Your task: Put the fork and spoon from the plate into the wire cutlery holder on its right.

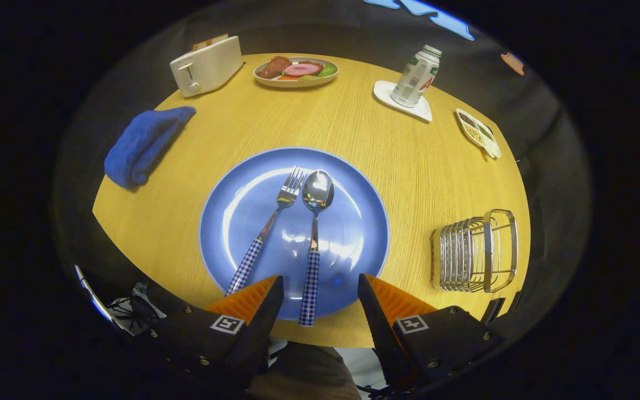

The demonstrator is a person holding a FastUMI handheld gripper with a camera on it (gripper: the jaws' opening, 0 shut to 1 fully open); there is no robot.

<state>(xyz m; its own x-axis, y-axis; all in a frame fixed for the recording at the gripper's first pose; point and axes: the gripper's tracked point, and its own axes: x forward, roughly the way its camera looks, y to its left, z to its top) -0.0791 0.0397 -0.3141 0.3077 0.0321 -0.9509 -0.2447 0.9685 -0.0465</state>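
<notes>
A blue plate (353, 222) lies on the round wooden table just ahead of my fingers. On it rest a fork (267, 228) and a spoon (314, 222), both with blue-and-white checked handles pointing back toward me. The spoon's handle end reaches into the gap between my fingers. My gripper (320, 291) is open above the plate's near rim, touching neither piece. To the right of the plate stands the wire cutlery holder (475, 251), with nothing seen in it.
Beyond the plate are a white toaster (206, 66), a dish of food (296, 71) and a bottle (417, 76) on a white coaster. A blue cloth (145, 144) lies left; a small snack dish (478, 133) sits at the right edge.
</notes>
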